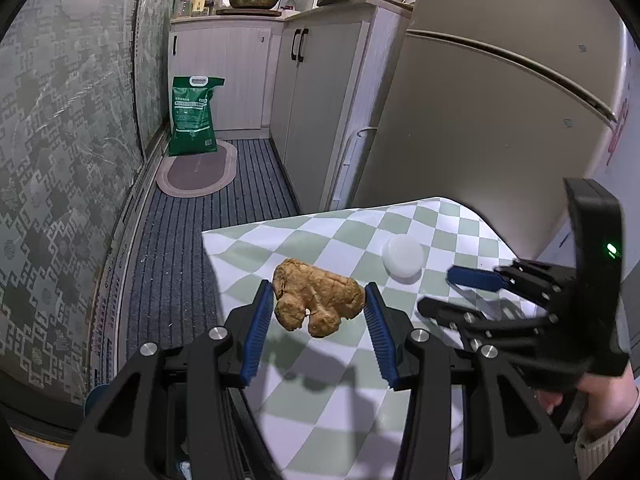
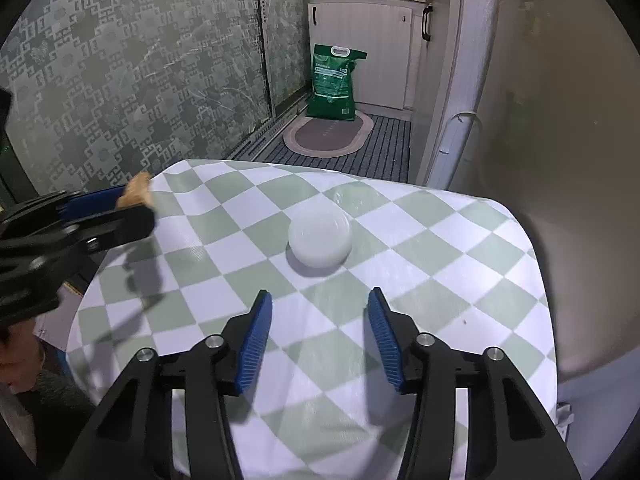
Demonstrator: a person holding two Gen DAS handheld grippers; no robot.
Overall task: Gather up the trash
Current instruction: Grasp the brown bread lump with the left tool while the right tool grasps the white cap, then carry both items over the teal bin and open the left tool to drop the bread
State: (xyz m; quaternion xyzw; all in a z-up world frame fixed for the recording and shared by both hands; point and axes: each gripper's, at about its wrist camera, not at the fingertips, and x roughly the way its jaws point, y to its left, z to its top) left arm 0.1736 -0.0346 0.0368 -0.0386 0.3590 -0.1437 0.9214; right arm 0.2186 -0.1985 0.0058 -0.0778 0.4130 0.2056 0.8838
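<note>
One broad table draped in a smooth green-and-white checked cloth [image 2: 400,240] fills most of what I see, its far edge sagging in soft folds. On it, I have the left gripper [image 1: 318,304] closed on a knobbly, tan, rough-skinned lump of ginger-like scrap [image 1: 316,300], held above the cloth near the table's left edge. My right gripper [image 2: 320,304] hangs with ribbed blue pads half apart and nothing between them, just short of a small round frosted white plastic lid [image 2: 320,242] lying flat mid-table.
</note>
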